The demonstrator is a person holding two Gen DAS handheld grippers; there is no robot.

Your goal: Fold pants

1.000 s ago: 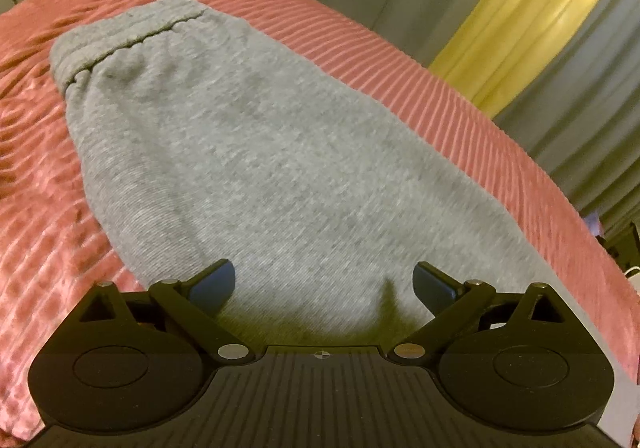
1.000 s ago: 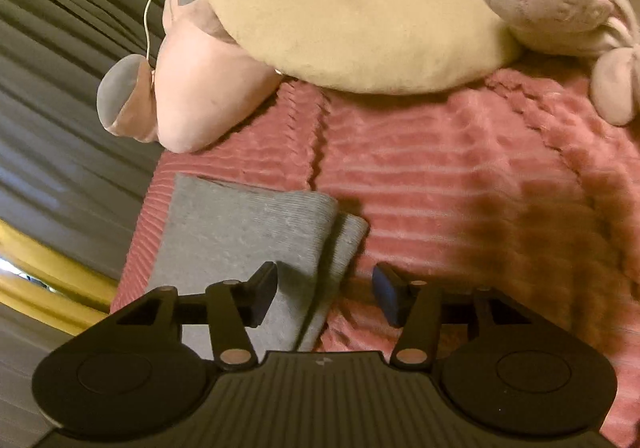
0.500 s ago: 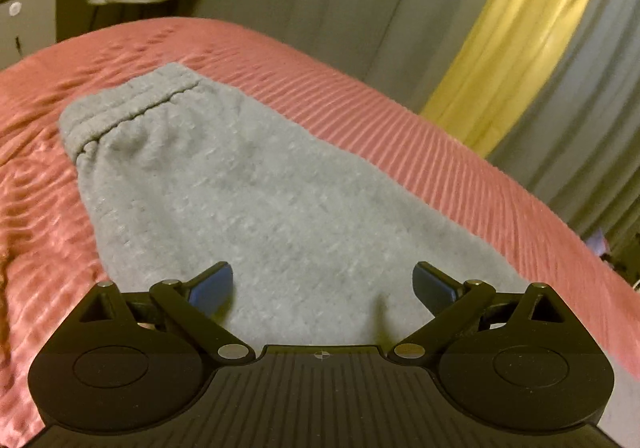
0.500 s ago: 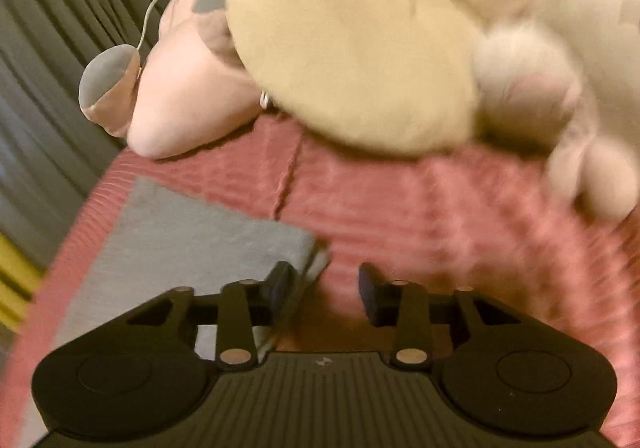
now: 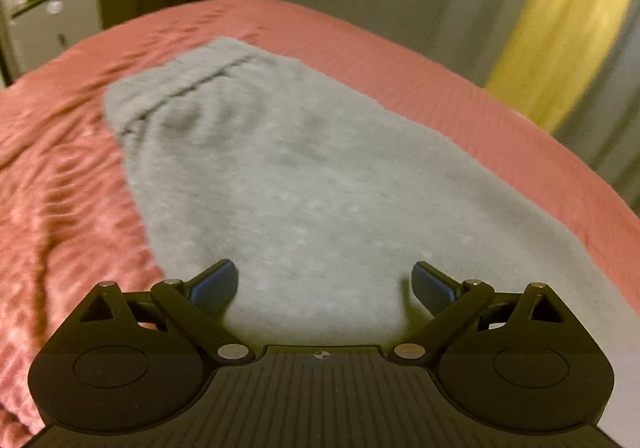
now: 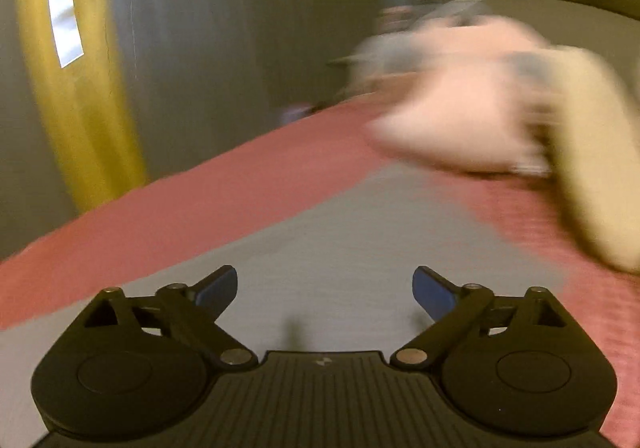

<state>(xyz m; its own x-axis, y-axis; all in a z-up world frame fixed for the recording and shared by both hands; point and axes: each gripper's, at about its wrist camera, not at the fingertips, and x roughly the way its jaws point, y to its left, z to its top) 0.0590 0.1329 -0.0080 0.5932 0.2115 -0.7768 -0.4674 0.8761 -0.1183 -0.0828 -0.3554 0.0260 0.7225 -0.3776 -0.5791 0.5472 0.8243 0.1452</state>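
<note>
My left gripper (image 5: 325,282) has its blue-padded fingers (image 5: 214,284) spread wide and grasps nothing. The grey knitted sweatpants (image 5: 304,184) lie flat on the salmon-red ribbed bedspread (image 5: 52,188), running from directly between my fingers up toward 11 o'clock, where the gathered elastic waistband (image 5: 180,76) ends. The cloth passes under the gap between the fingers; I cannot tell whether the pads touch it. A yellow curtain (image 5: 568,20) hangs at 1 o'clock.

My right gripper (image 6: 325,288) is equally released, fingers (image 6: 434,290) far apart and empty. In this blurred view the grey pants (image 6: 360,244) stretch from under the claw toward 1 o'clock, ending near a pale pink plush toy (image 6: 464,104) and a beige cushion (image 6: 596,168) at 2 o'clock.
</note>
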